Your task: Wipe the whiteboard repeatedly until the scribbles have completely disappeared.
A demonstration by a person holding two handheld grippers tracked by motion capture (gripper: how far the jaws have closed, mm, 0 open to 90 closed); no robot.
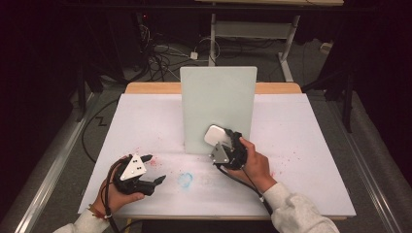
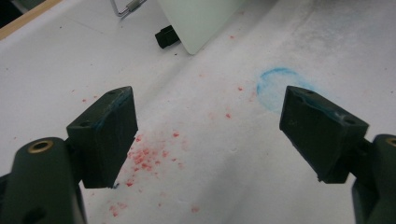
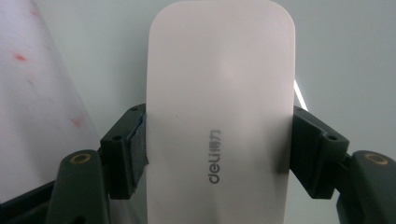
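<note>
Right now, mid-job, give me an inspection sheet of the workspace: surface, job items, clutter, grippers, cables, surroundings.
Surface: white table sheet with red specks and a blue smudged ring; wooden edge at the far side.
Job's things: white eraser marked "deli", held against the upright whiteboard near its lower part.
Clutter: nothing seen beyond the stains.
Grippers: right gripper shut on the eraser, jaws on its two long sides; left gripper open, holding nothing, above the red specks.
Cables: one trails from each gripper toward the person; more lie tangled on the floor behind the table.
Surroundings: dark room, grey floor, a white desk frame beyond the table.
</note>
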